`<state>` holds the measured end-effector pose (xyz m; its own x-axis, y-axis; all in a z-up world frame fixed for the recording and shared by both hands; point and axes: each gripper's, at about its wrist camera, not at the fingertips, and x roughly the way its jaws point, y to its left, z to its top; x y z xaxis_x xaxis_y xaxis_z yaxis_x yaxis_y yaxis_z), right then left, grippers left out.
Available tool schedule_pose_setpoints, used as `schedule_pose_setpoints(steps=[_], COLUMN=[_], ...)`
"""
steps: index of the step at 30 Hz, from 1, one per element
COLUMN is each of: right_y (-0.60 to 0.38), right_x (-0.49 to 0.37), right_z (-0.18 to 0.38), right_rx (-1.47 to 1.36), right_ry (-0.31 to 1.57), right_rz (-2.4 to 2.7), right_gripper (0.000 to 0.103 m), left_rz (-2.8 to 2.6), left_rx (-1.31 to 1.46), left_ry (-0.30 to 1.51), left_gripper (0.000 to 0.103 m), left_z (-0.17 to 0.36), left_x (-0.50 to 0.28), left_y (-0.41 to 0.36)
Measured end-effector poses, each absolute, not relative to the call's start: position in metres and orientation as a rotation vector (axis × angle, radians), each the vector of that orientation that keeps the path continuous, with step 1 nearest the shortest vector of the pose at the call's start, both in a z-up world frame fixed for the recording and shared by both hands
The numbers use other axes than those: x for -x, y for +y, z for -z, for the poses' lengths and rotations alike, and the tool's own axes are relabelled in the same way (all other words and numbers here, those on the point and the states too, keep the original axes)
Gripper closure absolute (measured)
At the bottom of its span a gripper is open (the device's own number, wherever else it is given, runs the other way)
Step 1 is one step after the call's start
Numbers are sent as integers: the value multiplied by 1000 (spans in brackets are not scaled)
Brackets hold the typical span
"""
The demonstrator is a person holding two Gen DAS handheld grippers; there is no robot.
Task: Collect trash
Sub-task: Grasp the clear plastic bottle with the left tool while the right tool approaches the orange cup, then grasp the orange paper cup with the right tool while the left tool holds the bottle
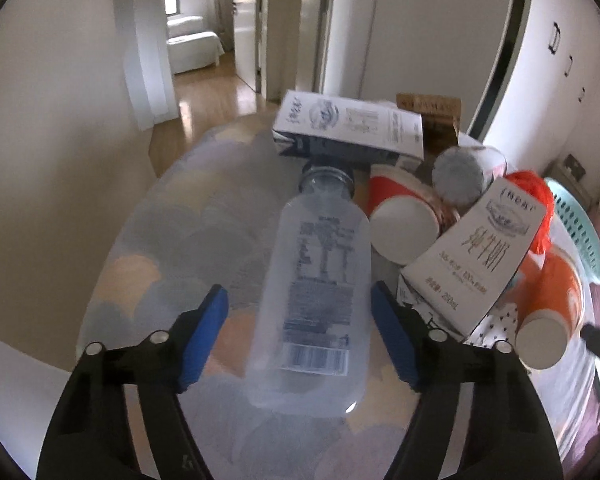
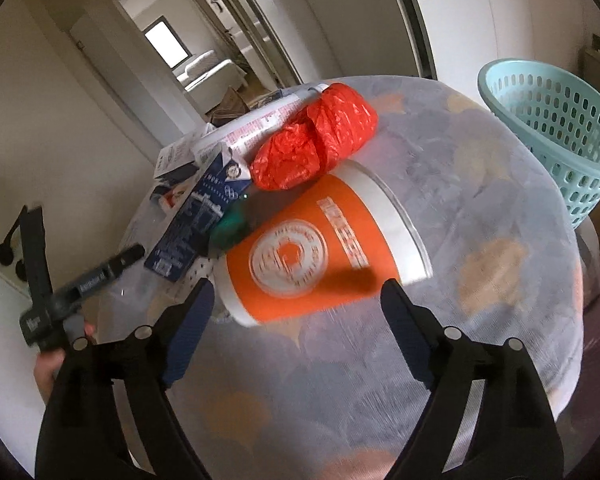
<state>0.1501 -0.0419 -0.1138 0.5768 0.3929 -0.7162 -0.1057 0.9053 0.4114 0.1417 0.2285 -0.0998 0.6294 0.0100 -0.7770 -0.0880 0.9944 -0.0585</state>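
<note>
A clear, empty plastic bottle (image 1: 316, 280) lies on the patterned tablecloth (image 1: 172, 208), neck pointing away. My left gripper (image 1: 298, 296) is open and straddles its lower half; the left pad stands apart from it and the right pad is close to its side. An orange paper cup (image 2: 312, 248) lies on its side, white rim to the right. My right gripper (image 2: 297, 285) is open just in front of the cup, a fingertip near each end. A crumpled red plastic bag (image 2: 316, 140) rests behind the cup.
Two white milk cartons (image 1: 348, 128) (image 1: 476, 256), a red-and-white paper cup (image 1: 404, 224) and a grey-topped can (image 1: 460, 176) crowd around the bottle. A teal plastic basket (image 2: 552, 128) stands off the table's far right edge. A dark blue carton (image 2: 196, 216) lies left of the orange cup.
</note>
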Motion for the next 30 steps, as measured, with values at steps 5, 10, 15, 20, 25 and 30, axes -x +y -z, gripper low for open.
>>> schedule_pose_setpoints(steps=[5,10,15,20,25,30], right_y=[-39,-32,-16,-8,-18,-22], right_x=[-171,-195,-206,-198,-193,-190], right_z=[113,107,108,110,120,121], right_rx=[-369,-343,-263,-197,-250,-241], right_ry=[929,932,951,945,980,997], right_rz=[-251,-200,-135,-91,-74,-120], right_gripper=[11,10,10,10,8,8], left_rz=[-42,-14,-2,-32,-57,-73], left_rx=[58,50,70,57,38,9], left_ry=[918,930,931,927,923,923], left_gripper=[49,50,50,49,49,50], left_z=[110,110,107,108,109,110], left_x=[-141,-133,-129,-136,-140,-140], left_y=[219,212,213,216,211,206])
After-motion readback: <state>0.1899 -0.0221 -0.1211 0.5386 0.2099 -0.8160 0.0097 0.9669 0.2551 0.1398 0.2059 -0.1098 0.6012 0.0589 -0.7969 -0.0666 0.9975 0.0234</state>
